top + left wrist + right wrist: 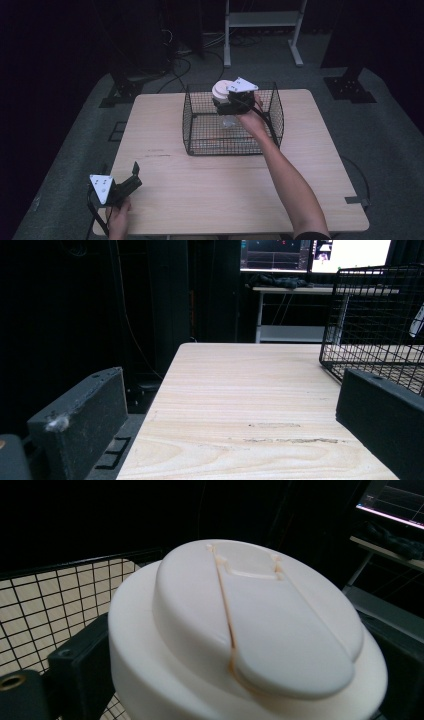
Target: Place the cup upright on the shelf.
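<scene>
In the high view, one light wooden table [215,200] is seen, and on its far half stands one black wire basket [200,125]. Two grippers are counted. The right gripper [226,96], topped by one grey three-cornered plate, is held over the basket by the person's right hand [252,120], whose forearm reaches across the table from the near edge. One container with a white lid [220,88] and a clear body is gripped between its jaws, raised at about the level of the basket's rim, near the far side. The left gripper [131,179] is held by the left hand [119,220] at the near left corner of the table, well apart from the basket; its two jaws are seen spread, with nothing between them.

In the left gripper view, two black jaws are seen wide apart, with bare table [250,405] between them. The wire basket [370,315] is seen at the right, and two lit screens [315,252] are counted in the dark background.

In the right gripper view, the white lid [250,640], with one flip cap set in its top, is seen clamped between the two black jaws. The basket's mesh [55,605] is seen behind it at the left.
</scene>
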{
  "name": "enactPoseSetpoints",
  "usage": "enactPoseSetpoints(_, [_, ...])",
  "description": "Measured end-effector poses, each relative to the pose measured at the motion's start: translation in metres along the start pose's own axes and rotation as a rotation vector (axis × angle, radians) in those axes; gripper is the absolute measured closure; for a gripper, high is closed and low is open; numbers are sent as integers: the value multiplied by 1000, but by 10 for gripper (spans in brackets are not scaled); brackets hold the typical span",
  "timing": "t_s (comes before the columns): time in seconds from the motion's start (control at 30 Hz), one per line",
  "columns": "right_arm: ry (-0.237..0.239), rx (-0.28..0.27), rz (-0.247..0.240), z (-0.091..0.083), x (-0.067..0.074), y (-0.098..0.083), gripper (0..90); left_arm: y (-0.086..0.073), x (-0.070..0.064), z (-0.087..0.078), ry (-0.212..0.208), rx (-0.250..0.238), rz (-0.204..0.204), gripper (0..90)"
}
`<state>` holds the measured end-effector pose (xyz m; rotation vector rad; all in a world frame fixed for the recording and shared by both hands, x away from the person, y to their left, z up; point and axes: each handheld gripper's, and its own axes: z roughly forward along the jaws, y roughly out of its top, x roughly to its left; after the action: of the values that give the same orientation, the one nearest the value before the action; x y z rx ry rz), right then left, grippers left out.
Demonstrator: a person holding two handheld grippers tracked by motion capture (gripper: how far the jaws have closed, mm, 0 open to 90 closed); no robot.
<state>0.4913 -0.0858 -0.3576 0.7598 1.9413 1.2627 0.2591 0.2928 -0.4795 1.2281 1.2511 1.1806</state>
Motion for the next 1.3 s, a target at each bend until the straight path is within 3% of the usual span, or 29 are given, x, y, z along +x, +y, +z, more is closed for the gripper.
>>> enactPoseSetpoints(0.4, [9, 17, 6, 7, 1, -9, 40, 0, 1, 0, 3, -3, -5, 0])
enactPoseSetpoints(1.13, [38, 67, -36, 12, 2, -29, 40, 0, 1, 0, 1, -3, -1, 0])
enactPoseSetpoints(1.3, [39, 58, -14, 9, -1, -32, 40, 0, 0, 0, 0, -3, 0, 0])
